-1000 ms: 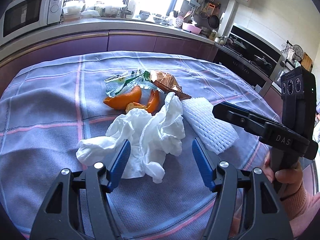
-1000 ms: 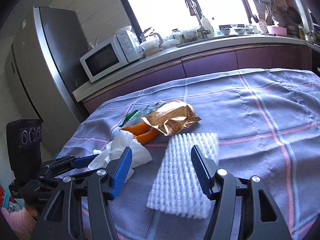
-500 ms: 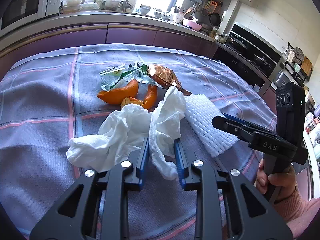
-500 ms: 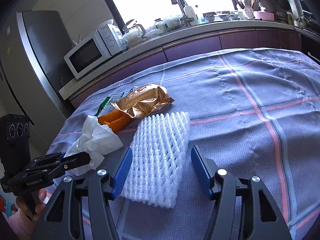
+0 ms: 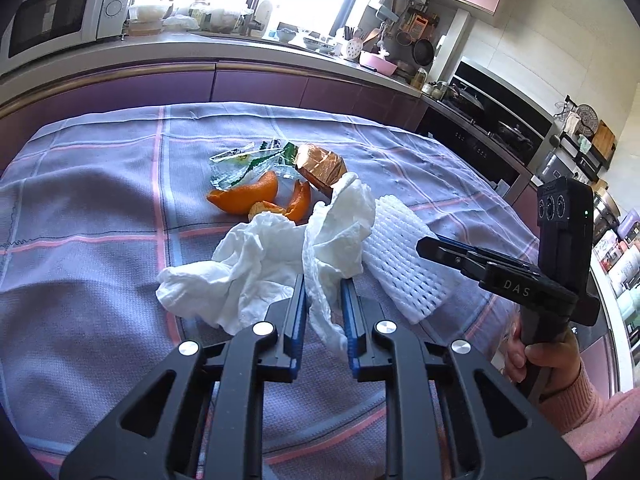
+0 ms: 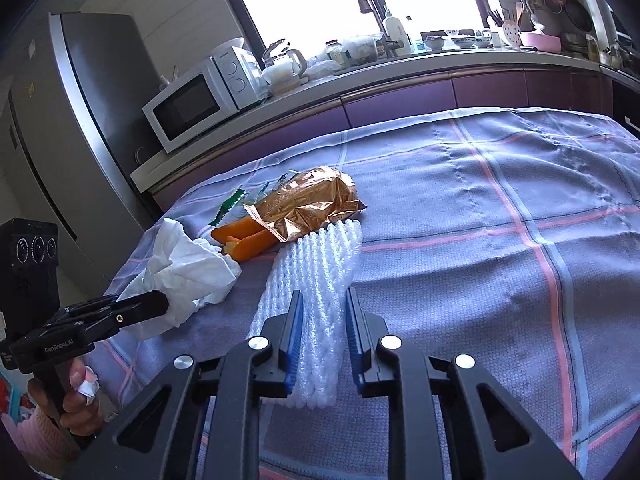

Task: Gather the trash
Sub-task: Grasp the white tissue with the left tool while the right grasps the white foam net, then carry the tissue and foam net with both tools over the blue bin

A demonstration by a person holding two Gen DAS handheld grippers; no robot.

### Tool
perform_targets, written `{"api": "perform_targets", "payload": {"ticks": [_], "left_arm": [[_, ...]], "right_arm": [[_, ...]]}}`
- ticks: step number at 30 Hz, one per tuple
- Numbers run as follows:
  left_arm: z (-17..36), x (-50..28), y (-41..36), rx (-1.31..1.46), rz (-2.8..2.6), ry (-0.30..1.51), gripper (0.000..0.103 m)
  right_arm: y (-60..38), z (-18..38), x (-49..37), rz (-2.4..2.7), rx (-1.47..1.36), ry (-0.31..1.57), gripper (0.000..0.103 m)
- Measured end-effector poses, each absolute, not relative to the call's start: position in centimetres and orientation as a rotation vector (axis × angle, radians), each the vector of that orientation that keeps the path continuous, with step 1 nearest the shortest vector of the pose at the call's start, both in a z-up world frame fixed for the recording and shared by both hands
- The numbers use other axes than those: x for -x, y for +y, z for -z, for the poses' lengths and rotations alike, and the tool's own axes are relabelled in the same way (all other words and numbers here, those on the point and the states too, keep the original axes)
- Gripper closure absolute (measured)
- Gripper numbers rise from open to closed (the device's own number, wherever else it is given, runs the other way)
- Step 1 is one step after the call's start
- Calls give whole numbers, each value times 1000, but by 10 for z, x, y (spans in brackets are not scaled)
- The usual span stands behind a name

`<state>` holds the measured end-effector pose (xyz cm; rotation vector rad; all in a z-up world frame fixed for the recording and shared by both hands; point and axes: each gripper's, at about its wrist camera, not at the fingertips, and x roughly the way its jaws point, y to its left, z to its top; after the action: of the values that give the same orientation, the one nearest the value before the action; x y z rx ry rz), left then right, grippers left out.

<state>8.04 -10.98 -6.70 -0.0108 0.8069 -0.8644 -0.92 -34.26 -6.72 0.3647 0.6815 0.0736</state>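
**Two grippers clamped on trash, one item each**

Both grippers low over bench (image 5: 100,208) covered in lilac checked cloth with pink and pale-blue lines.

Left gripper (image 5: 323,292): blue-padded fingers (image 5: 298,312) drawn close, just been closing, now pinching a fold of crumpled white paper tissue (image 5: 256,264). Rest of tissue spread leftward on the cloth; one peak standing up just beyond the fingertips. Seen from right wrist view, same tissue (image 6: 180,264) bunched at the tip of the left gripper (image 6: 160,304), held by a hand (image 6: 76,396) in a pink sleeve.

Right gripper (image 6: 322,312): jaws likewise just been closing, pads pressed on near end of white foam fruit-netting sleeve (image 6: 316,276). Sleeve squeezed narrow between the pads, lying lengthwise away from camera, far end touching crinkled copper-gold foil wrapper (image 6: 304,204). From left wrist view, right gripper (image 5: 424,246) at the sleeve's (image 5: 400,256) right edge; jaw gap not readable from this side.

Remaining trash, grouped near bench centre beyond the tissue:
- orange peel pieces (image 5: 248,196), just behind tissue
- clear plastic wrapper with green print (image 5: 240,160), behind peel
- foil wrapper (image 5: 320,166), beside the plastic, right of peel

Background: white microwave oven (image 6: 196,104) on purple-fronted kitchen counter; grey refrigerator (image 6: 60,128) at left.
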Motion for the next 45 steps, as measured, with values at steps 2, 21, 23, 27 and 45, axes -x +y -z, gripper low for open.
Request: {"api": "perform_targets", "payload": {"ticks": [2,21,23,27,45], "left_arm": [[67,-79,-103,20,862,804,86],[51,-68,-40,103,821,751,86],[48,-66,-32,111,813,738,86],[44,-63,-16,132,791,719,86],[29,-49,63,182,611,670,86]], "right_arm": [[-341,64,12,-88,-363,674,86],[-301,42,17,-254,-346,639,89],[-298,37,18,-264,-343,628,89],[-290,31,17,-289,-342,607,89],[-208,25,-23,-510,-305,622,89]]}}
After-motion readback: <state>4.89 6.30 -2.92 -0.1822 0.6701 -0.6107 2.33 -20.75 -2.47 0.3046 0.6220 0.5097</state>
